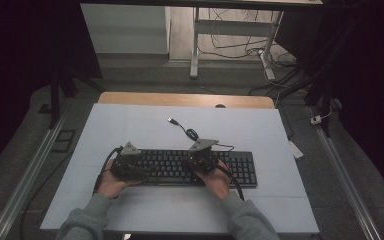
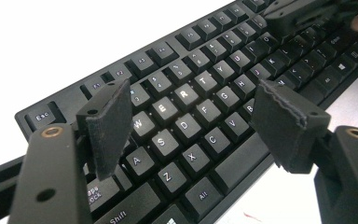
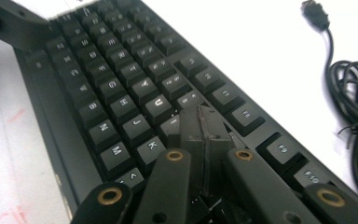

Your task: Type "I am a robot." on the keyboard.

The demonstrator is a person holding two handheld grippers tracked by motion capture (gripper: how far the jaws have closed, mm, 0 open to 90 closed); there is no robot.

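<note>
The bench has a white top with a brown wood edge at the far side. The floor around it is grey. Past the bench stands a white cupboard. Beside it are the white legs of another table, with dark wires lying under it. Both sides of the room are very dark. Silver rails run along the floor.
</note>
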